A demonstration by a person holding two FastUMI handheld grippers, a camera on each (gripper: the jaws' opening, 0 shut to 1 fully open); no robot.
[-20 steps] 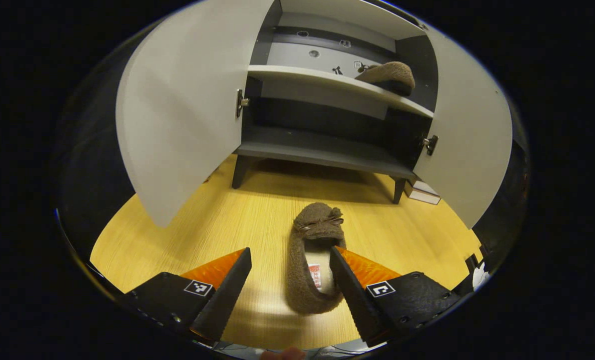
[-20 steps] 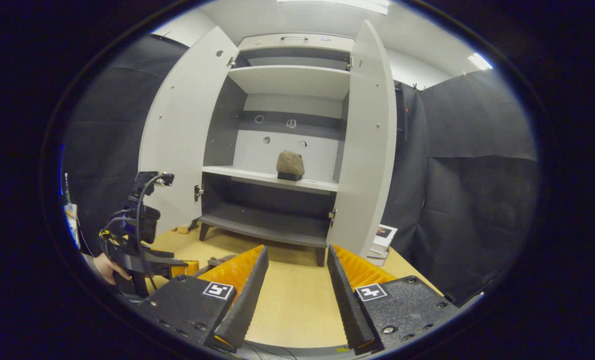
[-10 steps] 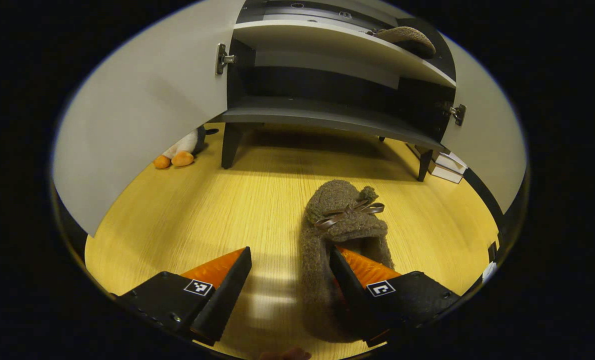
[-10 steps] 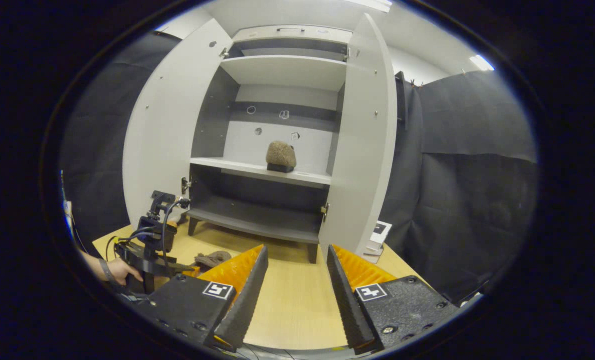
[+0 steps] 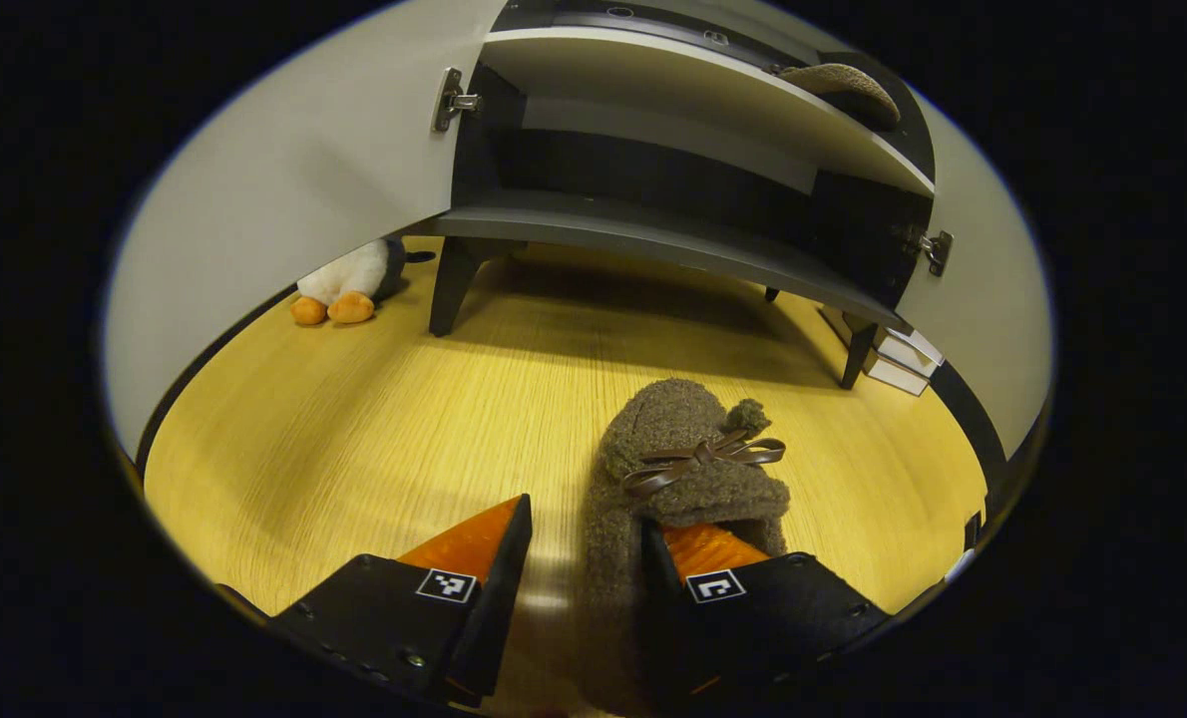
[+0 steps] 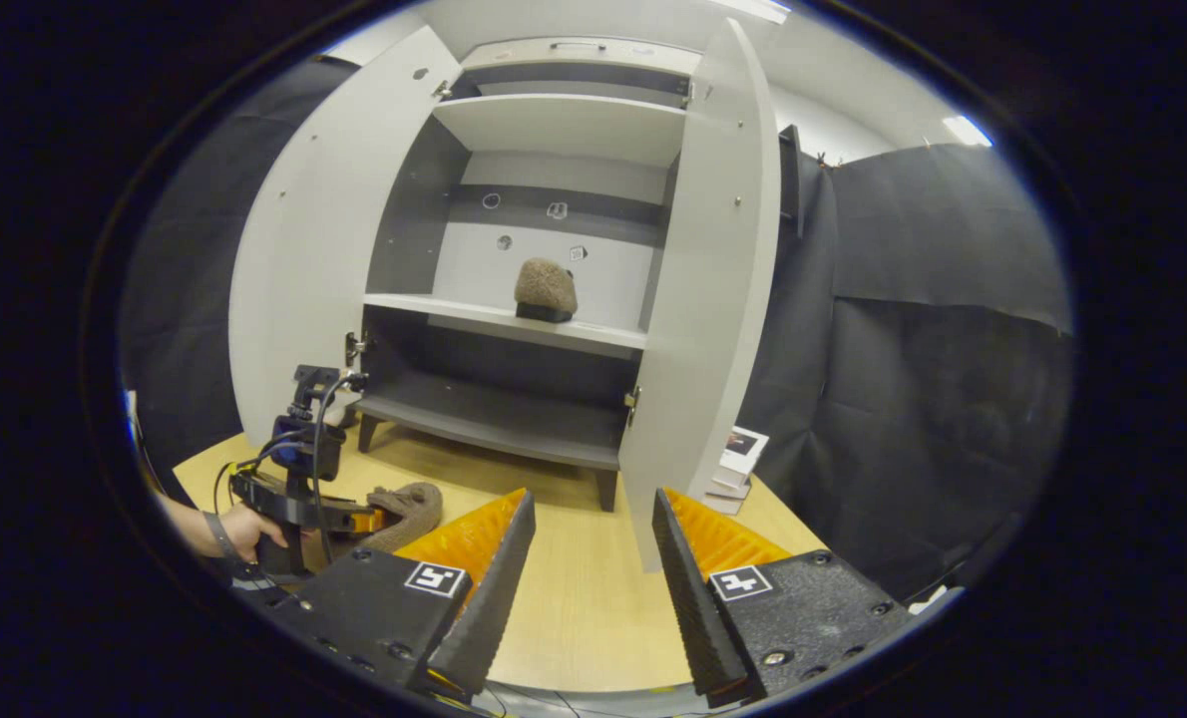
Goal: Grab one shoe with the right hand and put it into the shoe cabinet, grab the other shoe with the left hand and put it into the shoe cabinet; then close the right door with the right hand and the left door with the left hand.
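Shoe lay on the floor, long axis toward 12 o'clock, toe facing the shoe cabinet. Left hand-held gripper had narrowed astride its left side wall; contact could not be confirmed. Right hand-held gripper hung wide, empty, farther off.

I see one fuzzy brown shoe with a brown bow lying on the wooden floor in front of the shoe cabinet, toe toward it. The other shoe sits upright on the cabinet's middle shelf, toward its right side. Both white cabinet doors stand wide open.
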